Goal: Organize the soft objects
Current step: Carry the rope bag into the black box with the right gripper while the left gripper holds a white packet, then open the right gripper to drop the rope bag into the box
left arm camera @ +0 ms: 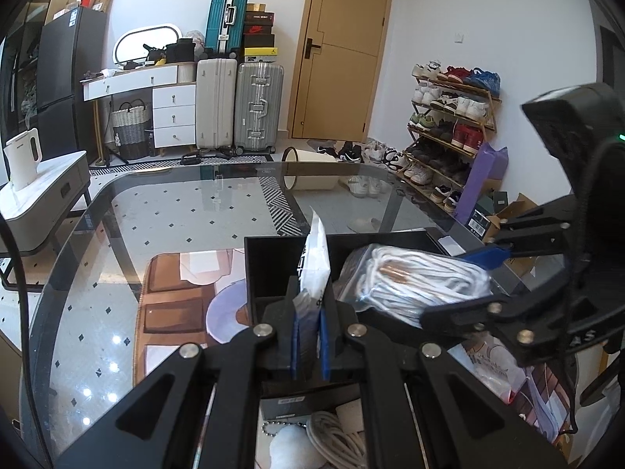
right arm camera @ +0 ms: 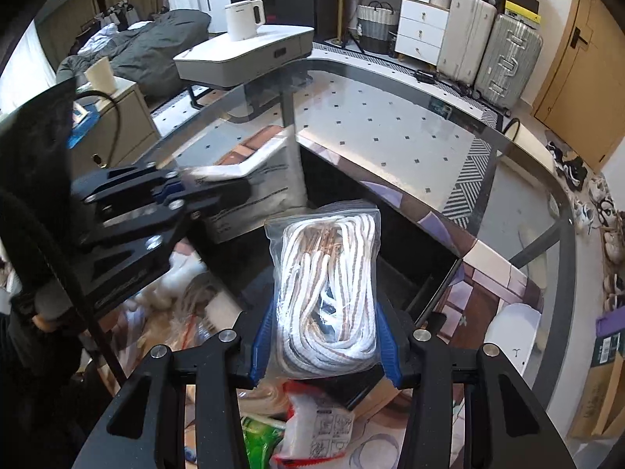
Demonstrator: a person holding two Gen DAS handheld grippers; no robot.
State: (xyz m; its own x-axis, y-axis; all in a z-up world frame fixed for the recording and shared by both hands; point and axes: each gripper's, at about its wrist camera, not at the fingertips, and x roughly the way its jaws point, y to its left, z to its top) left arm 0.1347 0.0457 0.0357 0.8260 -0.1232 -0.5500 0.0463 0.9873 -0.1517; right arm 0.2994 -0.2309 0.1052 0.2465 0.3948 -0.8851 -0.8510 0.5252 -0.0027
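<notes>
My left gripper is shut on a flat white plastic packet that stands up between its blue pads, over the near wall of a black open box on the glass table. My right gripper is shut on a clear zip bag of white rope, held above the same black box. In the left wrist view the rope bag hangs at right with the right gripper on it. In the right wrist view the left gripper holds the white packet at left.
The glass table curves away ahead, showing rug and tiled floor beneath. More soft items lie near me: a coil of white rope, a white pompom, a red-edged packet and a green bag. A white side cabinet stands beyond the table.
</notes>
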